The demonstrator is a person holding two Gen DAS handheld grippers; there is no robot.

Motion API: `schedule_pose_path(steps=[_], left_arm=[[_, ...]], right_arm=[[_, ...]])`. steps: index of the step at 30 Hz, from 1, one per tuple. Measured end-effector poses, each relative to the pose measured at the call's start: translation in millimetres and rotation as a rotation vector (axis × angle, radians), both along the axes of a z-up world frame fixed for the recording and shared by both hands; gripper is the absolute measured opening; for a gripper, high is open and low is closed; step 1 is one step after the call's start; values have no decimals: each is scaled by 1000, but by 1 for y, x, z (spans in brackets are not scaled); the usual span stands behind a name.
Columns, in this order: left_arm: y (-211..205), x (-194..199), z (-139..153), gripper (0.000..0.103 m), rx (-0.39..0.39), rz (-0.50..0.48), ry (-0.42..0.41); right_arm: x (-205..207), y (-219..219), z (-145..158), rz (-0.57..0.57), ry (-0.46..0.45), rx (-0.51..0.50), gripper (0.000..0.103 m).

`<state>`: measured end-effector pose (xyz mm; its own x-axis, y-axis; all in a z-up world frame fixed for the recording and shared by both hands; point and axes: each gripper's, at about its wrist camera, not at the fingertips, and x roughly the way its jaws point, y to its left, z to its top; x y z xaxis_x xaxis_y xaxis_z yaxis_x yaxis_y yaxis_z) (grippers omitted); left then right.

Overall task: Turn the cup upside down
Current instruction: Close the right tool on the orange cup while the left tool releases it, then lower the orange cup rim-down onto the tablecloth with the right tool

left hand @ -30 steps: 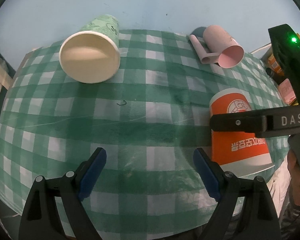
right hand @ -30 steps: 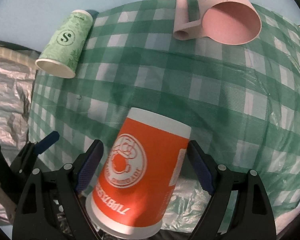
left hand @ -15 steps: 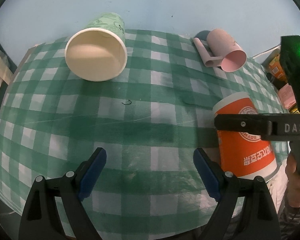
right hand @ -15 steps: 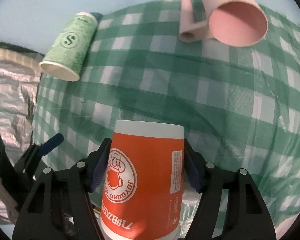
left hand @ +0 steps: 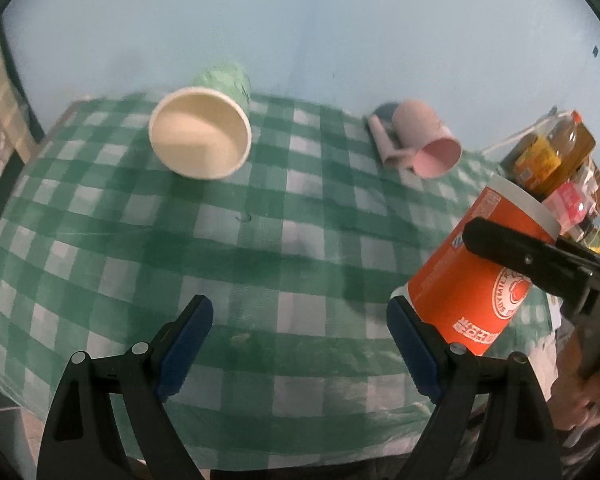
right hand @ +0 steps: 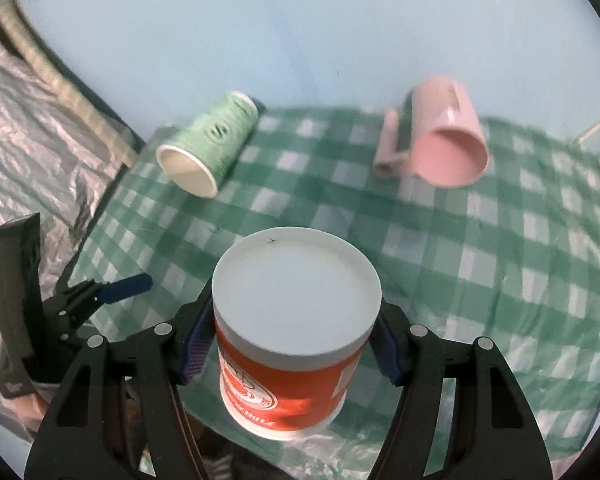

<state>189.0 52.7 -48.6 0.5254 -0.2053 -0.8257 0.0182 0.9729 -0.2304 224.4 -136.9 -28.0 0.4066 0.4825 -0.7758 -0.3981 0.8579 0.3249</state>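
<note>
The orange cup (right hand: pixel 296 344) was up off the checked tablecloth (right hand: pixel 479 264), tilted, clamped in the right gripper (right hand: pixel 290 344). Left gripper (left hand: pixel 300 344) hung nearby, jaws apart, holding nothing. Farther back, a green cup (right hand: pixel 208 144) and pink mug (right hand: pixel 447 136) lay on their sides.

Open checked tablecloth (left hand: pixel 260 264) lies ahead of the left gripper (left hand: pixel 300 344), with a green cup (left hand: pixel 204 136) at eleven o'clock and a pink mug (left hand: pixel 427 144) at one o'clock blocking the far edge
</note>
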Motion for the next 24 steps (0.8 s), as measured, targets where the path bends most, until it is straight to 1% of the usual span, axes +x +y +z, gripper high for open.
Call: schedule_pose_path(steps=[5, 8, 12, 16, 19, 22, 24], left_arm=[[-1, -18, 12, 90, 41, 61, -108], [1, -29, 16, 90, 71, 106, -172], [8, -44, 15, 90, 61, 174, -233], [13, -55, 12, 90, 85, 215, -279], [17, -64, 6, 90, 58, 205, -317], [16, -72, 6, 90, 89, 208, -350], [17, -76, 6, 90, 91, 214, -365]], right_arm=[[-17, 12, 20, -14, -212, -52, 68], [-26, 16, 28, -24, -310, -71, 68], [-40, 21, 30, -45, -449, -112, 68], [-43, 23, 20, -72, -496, -146, 68], [-42, 21, 11, -84, -494, -157, 68], [-43, 18, 5, -95, -493, -162, 68], [-44, 18, 2, -97, -495, -167, 68]])
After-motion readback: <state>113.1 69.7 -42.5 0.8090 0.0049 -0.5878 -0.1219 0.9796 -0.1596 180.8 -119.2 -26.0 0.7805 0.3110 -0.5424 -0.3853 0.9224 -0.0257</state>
